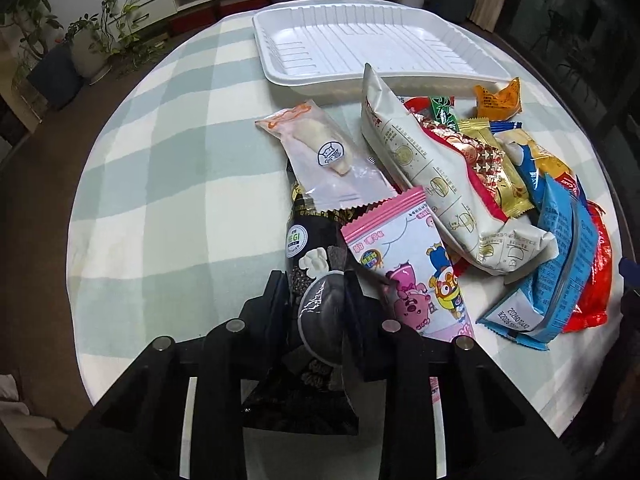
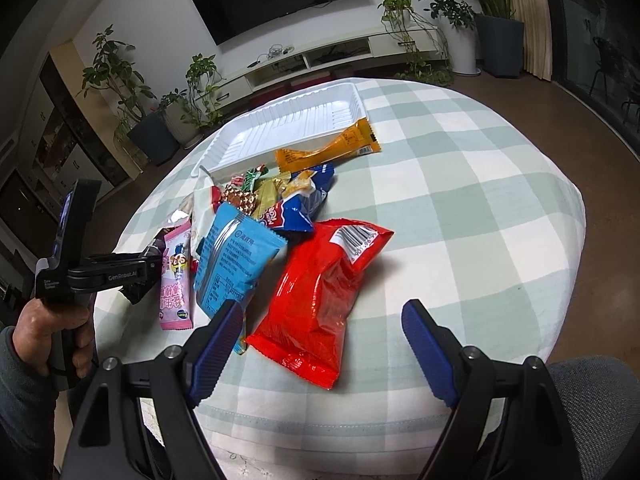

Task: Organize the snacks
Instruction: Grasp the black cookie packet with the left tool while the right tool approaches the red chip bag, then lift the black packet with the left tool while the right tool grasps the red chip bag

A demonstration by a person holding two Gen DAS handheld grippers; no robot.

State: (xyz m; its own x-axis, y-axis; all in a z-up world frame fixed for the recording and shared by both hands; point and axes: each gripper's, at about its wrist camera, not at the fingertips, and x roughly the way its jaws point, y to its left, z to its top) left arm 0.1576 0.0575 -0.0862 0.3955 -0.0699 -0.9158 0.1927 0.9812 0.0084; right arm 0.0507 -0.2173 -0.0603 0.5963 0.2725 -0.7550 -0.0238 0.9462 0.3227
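Left wrist view: my left gripper is clamped on a glossy black crinkly packet, its long axis running away from me under the pile. Beyond it the ribbed white plastic tray sits on the checked cloth. My right gripper hangs wide apart over a shiny red bag.

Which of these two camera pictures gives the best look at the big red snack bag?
The right wrist view: the red snack bag lies whole and unobstructed, barcode showing. The left wrist view catches only its red edge behind the blue packet.
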